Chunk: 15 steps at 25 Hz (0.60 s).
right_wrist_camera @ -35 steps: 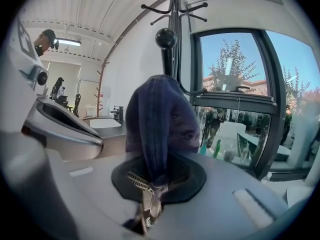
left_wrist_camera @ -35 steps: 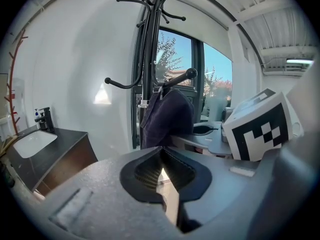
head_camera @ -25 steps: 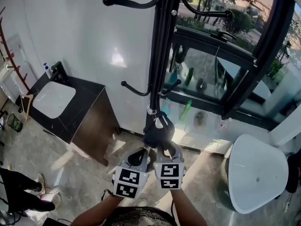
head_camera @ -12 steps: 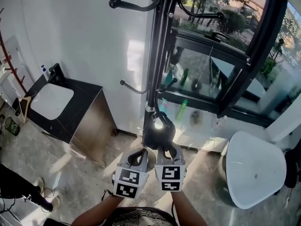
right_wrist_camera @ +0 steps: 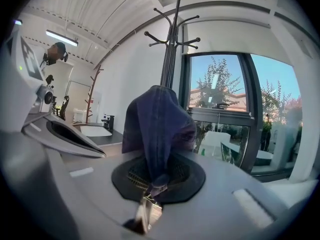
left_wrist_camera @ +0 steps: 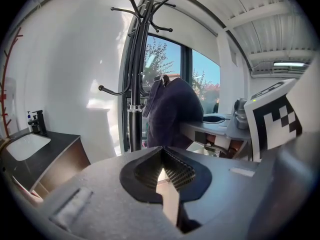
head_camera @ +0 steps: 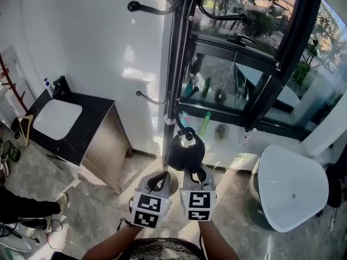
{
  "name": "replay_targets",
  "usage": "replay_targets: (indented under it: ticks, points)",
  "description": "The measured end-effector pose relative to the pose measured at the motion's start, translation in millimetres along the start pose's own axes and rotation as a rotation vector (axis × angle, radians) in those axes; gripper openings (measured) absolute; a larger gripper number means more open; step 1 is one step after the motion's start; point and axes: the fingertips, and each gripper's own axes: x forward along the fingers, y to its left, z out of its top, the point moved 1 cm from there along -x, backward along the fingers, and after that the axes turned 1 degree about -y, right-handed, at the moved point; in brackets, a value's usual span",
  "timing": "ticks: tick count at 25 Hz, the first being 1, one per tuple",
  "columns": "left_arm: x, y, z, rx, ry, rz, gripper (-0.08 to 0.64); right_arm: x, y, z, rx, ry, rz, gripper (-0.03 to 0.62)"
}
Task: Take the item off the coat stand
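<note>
The black coat stand (head_camera: 172, 80) rises against the white wall, its curved hooks bare. A dark blue cloth item (head_camera: 184, 150) hangs in front of the pole's lower part, and my right gripper (head_camera: 192, 172) is shut on its lower end. In the right gripper view the item (right_wrist_camera: 157, 129) stands up from the pinched jaws of the right gripper (right_wrist_camera: 152, 184), with the coat stand (right_wrist_camera: 172, 39) behind it. My left gripper (head_camera: 159, 180) sits just left of the right one, shut and holding nothing. The left gripper view shows this gripper (left_wrist_camera: 162, 169), the item (left_wrist_camera: 170, 109) and the stand (left_wrist_camera: 135, 84).
A dark cabinet (head_camera: 103, 140) with a white sink (head_camera: 57, 118) stands at the left. A white tub (head_camera: 293, 186) is at the right. Behind the stand is a black-framed window (head_camera: 255, 64) with bottles (head_camera: 206, 122) along its sill. A person's leg (head_camera: 27, 207) lies at the lower left.
The view has drifted, so the stand sits a little further left and the hooks higher. Both grippers and the held item stay almost in place. The person's legs at the lower left have shifted.
</note>
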Motion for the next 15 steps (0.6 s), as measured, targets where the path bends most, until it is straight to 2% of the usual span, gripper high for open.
replay_targets:
  ticks: [15]
  points:
    - [-23, -14, -3, 0.020, -0.016, -0.044, 0.005, -46, 3, -9, 0.063, 0.023, -0.083, 0.016]
